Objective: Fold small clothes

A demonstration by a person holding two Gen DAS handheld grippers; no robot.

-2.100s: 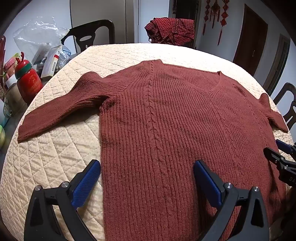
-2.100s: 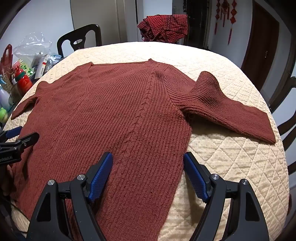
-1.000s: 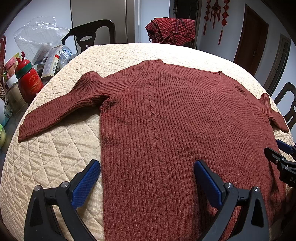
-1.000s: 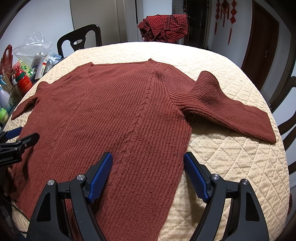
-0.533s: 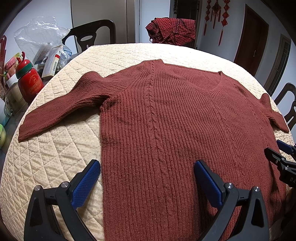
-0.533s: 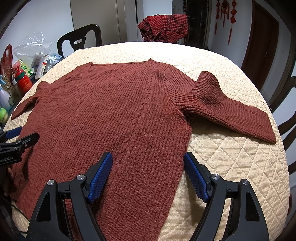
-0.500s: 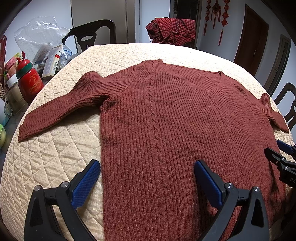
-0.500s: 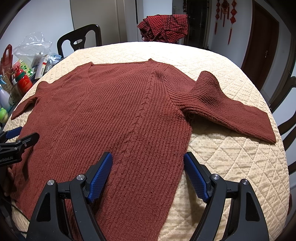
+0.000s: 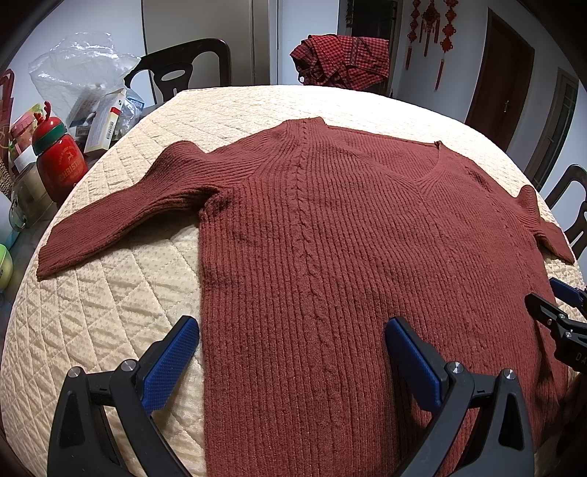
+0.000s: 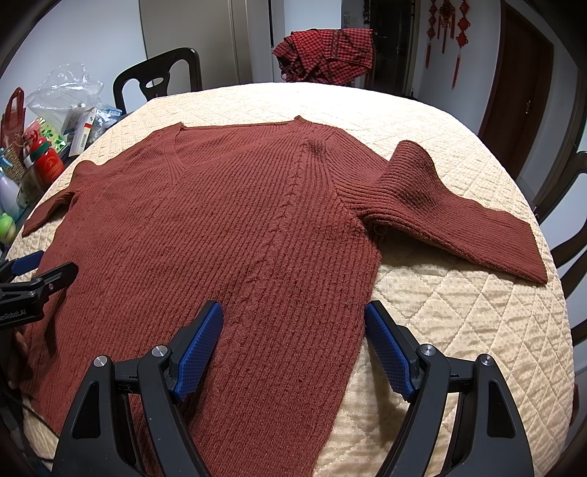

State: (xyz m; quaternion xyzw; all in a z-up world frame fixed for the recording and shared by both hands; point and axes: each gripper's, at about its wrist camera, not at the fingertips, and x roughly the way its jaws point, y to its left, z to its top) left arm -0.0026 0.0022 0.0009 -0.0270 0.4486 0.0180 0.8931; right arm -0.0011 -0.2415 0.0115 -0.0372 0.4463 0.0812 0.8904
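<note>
Quilted table carries a flat sweater; left gripper and right gripper hover spread. Folding unstarted; next, pinch the three-o'clock sleeve.

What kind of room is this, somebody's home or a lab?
Most likely a home dining room. A sweater lies spread on a round table under a quilted cover, dark dining chairs stand around it, red knot ornaments hang on the wall, and household clutter sits beside a red bottle.
</note>
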